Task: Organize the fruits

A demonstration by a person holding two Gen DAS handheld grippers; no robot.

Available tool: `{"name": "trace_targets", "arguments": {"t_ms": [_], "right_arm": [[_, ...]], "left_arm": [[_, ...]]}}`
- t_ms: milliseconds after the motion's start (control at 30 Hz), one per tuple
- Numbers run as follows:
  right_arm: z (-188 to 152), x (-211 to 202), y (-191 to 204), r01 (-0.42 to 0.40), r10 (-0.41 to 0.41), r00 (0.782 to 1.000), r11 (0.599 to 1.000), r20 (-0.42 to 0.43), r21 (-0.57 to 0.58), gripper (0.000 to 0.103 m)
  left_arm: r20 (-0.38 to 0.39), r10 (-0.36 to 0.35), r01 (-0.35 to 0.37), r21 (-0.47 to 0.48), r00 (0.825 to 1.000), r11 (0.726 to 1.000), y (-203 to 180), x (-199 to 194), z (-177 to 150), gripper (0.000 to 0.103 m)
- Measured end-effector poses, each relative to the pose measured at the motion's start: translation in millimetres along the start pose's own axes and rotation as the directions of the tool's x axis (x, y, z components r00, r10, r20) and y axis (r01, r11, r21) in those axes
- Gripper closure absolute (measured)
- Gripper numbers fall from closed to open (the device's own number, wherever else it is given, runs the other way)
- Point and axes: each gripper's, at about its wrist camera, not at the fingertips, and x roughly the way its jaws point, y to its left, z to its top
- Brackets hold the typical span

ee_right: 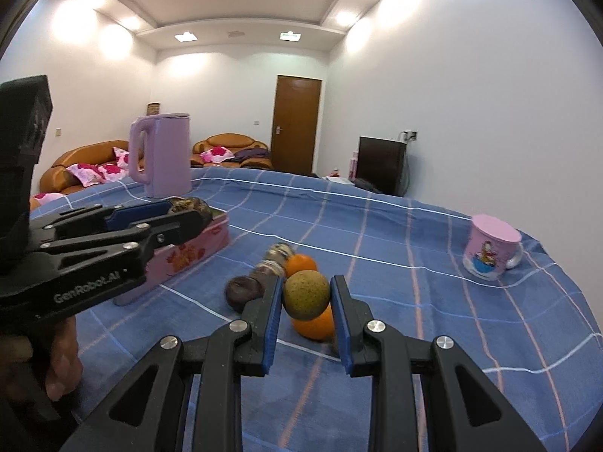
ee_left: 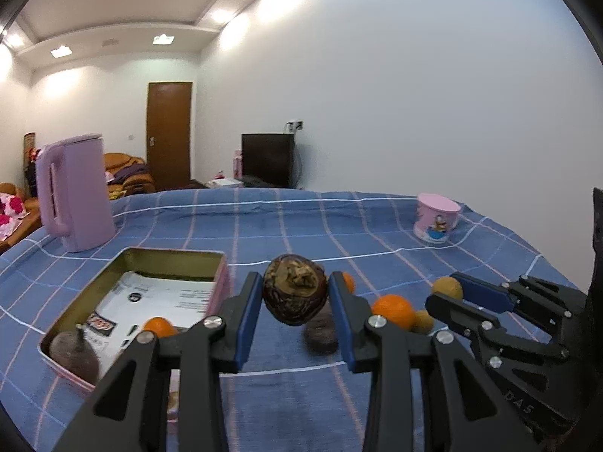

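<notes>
My left gripper (ee_left: 296, 282) is shut on a dark brown wrinkled fruit (ee_left: 294, 297), held above the blue checked cloth just right of a pink tin (ee_left: 166, 254). In the tin lie an orange (ee_left: 160, 327), a dark fruit (ee_left: 75, 354) and a printed sheet. My right gripper (ee_right: 307, 286) is shut on a round yellow-green fruit (ee_right: 306, 295), lifted over two oranges (ee_right: 300, 263) (ee_right: 314, 326) and a dark fruit (ee_right: 244, 293) on the cloth. In the right wrist view the left gripper (ee_right: 188, 211) holds its fruit at the tin's (ee_right: 196, 252) near corner.
A purple kettle (ee_left: 77, 192) stands behind the tin. A pink mug (ee_right: 492, 248) sits far right near the table's edge. A hand (ee_right: 60, 358) grips the left tool's handle. Sofas, a door and a dark cabinet lie beyond the table.
</notes>
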Motion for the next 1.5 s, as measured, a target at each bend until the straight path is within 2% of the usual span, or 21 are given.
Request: {"name": "trace_targets", "arguments": {"t_ms": [200, 467, 1033, 1500], "right_arm": [[14, 12, 22, -0.063, 0.063, 0.998, 0.998, -0.012, -0.015, 0.075], [29, 29, 46, -0.108, 0.108, 0.994, 0.993, -0.025, -0.038, 0.075], [51, 62, 108, -0.226, 0.224, 0.974, 0.969, -0.03, -0.103, 0.075], [58, 83, 140, -0.283, 0.278, 0.959, 0.951, -0.056, -0.124, 0.075]], "left_arm": [[-0.006, 0.047, -0.047, -0.024, 0.999, 0.999, 24, -2, 3, 0.065], [-0.026, 0.112, -0.113, -0.041, 0.993, 0.993, 53, -2, 5, 0.065], [-0.049, 0.259, -0.262, -0.082, 0.965, 0.962, 122, -6, 13, 0.065], [-0.118, 0.294, -0.302, -0.058, 0.949, 0.952, 146, 5, 10, 0.065]]}}
